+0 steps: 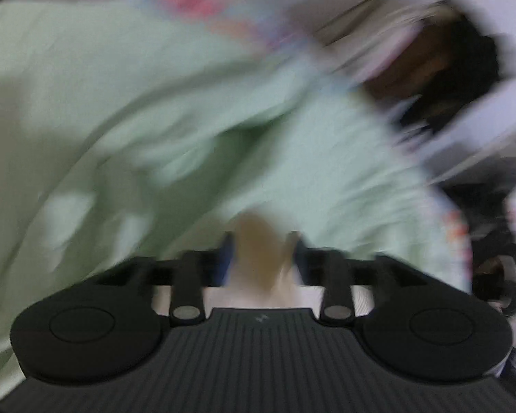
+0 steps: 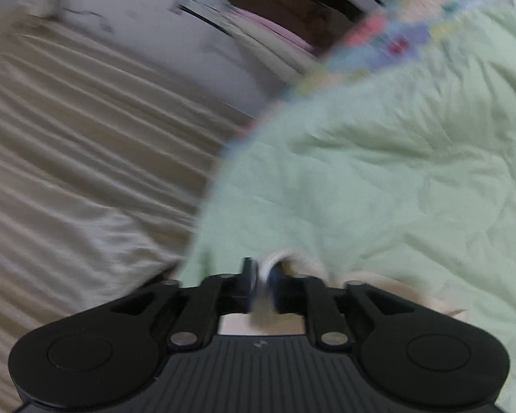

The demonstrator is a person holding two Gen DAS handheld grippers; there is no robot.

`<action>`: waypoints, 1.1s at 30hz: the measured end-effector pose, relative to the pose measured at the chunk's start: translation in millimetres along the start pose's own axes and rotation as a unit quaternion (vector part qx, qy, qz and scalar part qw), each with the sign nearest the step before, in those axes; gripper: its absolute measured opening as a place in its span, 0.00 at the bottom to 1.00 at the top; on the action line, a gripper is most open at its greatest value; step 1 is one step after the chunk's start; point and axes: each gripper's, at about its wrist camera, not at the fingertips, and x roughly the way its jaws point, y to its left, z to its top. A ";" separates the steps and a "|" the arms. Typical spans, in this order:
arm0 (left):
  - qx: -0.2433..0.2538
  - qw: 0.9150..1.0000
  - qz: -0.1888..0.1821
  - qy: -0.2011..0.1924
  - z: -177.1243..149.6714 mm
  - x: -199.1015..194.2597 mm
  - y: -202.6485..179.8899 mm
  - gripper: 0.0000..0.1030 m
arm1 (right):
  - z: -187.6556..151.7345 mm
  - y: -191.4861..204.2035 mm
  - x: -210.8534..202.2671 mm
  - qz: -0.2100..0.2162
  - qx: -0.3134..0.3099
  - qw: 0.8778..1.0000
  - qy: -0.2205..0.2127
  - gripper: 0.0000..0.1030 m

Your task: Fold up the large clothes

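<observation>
Right gripper: jaws nearly together, clamped on a white-edged bit of the quilt, right at its near edge. Left gripper: the jaws stand a little apart with a tan and pale wad of cloth between them. It looks pinched, but blur is heavy, so you can't tell for certain that it's clamped.

My read: you're holding two points on one near edge so the pale green quilt hangs or stretches between them and can be carried over as one fold. Holding the hem rather than the middle keeps the edge straight.

The quilt fills most of both views, running from the grippers out to the far side, with a bright patchwork border along its far edge.

View differences:
- Right wrist shows the cream sheet to the left of the quilt, wrinkled and bare, so that's likely the bed the fold lands on. Left wrist doesn't show it.
- Left wrist shows dark clutter far right and something black at the right edge, too smeared to name.
- Both are motion-blurred. The right one is sharper, so trust it for the grip.
</observation>
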 end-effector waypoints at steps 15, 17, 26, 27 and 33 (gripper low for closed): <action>0.093 0.990 -0.077 0.067 -82.7 -33.0 47.8 0.99 | -124.5 8.0 -72.7 0.020 -0.254 0.966 0.049 0.46; 0.095 0.990 -0.059 0.083 -90.6 -19.8 42.9 0.92 | -130.2 10.0 -60.8 0.005 -0.271 0.959 0.079 0.31; 0.114 0.991 -0.061 0.037 -107.0 -52.5 51.2 0.10 | -140.2 -22.9 -110.6 0.095 -0.093 0.990 0.044 0.07; 0.114 0.991 -0.058 0.045 -109.3 -51.8 54.9 0.10 | -143.4 -29.2 -111.6 0.089 -0.079 0.991 0.054 0.07; 0.081 0.992 -0.063 0.069 -113.1 -42.6 70.3 0.24 | -169.5 -41.4 -122.5 0.044 -0.092 0.994 0.040 0.25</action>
